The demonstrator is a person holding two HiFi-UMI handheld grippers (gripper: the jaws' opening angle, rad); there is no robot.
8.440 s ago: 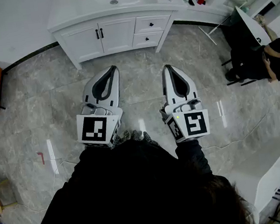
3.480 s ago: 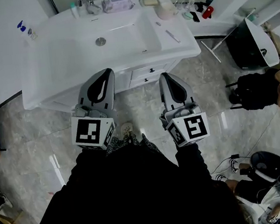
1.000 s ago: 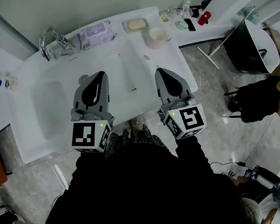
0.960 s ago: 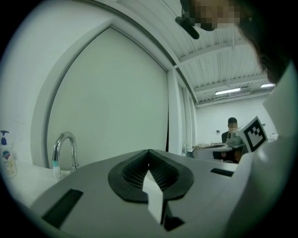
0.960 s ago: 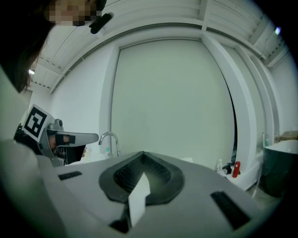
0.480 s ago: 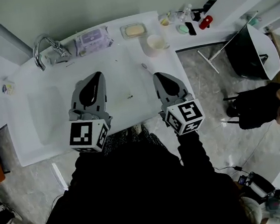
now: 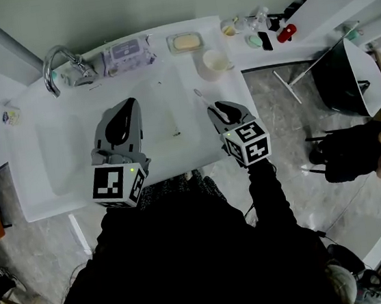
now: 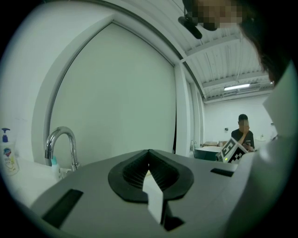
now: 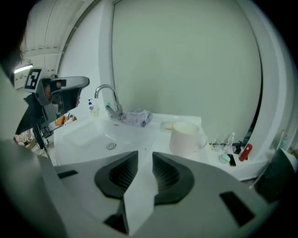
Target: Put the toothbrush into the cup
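A white toothbrush (image 7: 202,97) lies on the white counter (image 7: 175,143), right of the basin. The cream cup (image 7: 215,62) stands upright behind it, near the counter's right edge; it is also in the right gripper view, cup (image 9: 186,138). My right gripper (image 7: 215,108) tilts down just over the toothbrush's near end, jaws a narrow gap apart with nothing between them (image 9: 145,152). The toothbrush is hidden under the jaws in that view. My left gripper (image 7: 128,104) hovers level over the counter's middle, shut and empty (image 8: 149,151).
The chrome faucet (image 7: 52,61), a wipes pack (image 7: 126,52) and a soap dish (image 7: 185,42) line the back of the counter. The basin (image 7: 60,153) is at left. Small bottles and a red item (image 7: 286,31) sit on a side shelf. A person (image 7: 356,155) sits at right.
The right gripper has dropped and tipped downward toward the toothbrush, now foreshortened in the head view. The left gripper has shifted slightly over the counter.
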